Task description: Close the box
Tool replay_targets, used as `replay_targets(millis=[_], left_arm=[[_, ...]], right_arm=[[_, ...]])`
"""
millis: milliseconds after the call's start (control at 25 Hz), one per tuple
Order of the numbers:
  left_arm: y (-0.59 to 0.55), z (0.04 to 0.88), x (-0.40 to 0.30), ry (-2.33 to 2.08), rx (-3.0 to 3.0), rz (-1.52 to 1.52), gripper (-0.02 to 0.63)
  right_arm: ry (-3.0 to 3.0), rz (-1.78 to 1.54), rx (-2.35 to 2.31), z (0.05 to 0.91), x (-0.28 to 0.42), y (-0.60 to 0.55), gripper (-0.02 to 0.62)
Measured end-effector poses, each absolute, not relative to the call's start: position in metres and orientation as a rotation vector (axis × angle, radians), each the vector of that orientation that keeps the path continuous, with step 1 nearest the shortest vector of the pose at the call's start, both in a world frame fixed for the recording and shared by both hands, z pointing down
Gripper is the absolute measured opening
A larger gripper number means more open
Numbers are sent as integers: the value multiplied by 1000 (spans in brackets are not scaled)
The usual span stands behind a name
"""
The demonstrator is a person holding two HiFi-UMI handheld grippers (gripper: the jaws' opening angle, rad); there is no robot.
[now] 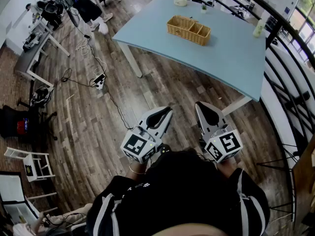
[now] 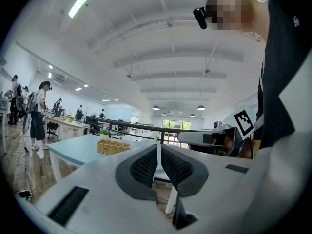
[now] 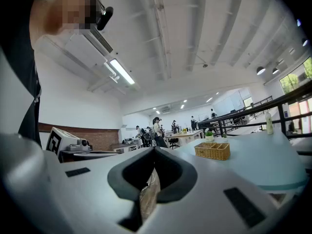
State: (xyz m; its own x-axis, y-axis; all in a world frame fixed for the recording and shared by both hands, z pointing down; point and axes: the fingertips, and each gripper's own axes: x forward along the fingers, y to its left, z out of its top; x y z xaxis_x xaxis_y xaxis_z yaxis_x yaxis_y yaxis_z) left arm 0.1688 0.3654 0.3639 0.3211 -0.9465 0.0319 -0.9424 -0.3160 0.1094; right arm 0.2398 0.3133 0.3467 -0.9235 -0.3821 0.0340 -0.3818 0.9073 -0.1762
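Near: your left gripper (image 1: 166, 110) and right gripper (image 1: 200, 105), both pressed together on nothing, held level. Far, at 12 o'clock: the wicker box (image 1: 188, 29) on the table (image 1: 221, 58), well apart. Probably light, stiff and rough-surfaced; push at the lid's free edge, too small to see here.

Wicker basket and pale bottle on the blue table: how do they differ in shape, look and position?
The wicker basket is low and wide; the bottle is tall, narrow and upright. The basket is tan, woven, open-topped with compartments; the bottle is smooth and pale. The basket sits toward the middle of the table; the bottle stands at its edge. Both rest on that table, apart.
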Motion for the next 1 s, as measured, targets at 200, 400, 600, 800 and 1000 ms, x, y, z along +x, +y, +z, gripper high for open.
replay_targets(millis=[200, 400, 600, 800, 1000], left_arm=[[360, 362, 167, -1761, 2472, -61, 31], [360, 364, 162, -1755, 2465, -72, 31], [362, 366, 149, -1768, 2455, -79, 31], [363, 373, 131, -1778, 2434, -98, 31], [367, 376, 101, -1810, 2407, -108, 31]], right_arm=[[3064, -283, -626, 346, 238, 308, 0], [3062, -303, -642, 348, 234, 305, 0], [3049, -331, -659, 351, 226, 303, 0], [3071, -350, -650, 357, 206, 305, 0], [3078, -359, -598, 359, 176, 308, 0]])
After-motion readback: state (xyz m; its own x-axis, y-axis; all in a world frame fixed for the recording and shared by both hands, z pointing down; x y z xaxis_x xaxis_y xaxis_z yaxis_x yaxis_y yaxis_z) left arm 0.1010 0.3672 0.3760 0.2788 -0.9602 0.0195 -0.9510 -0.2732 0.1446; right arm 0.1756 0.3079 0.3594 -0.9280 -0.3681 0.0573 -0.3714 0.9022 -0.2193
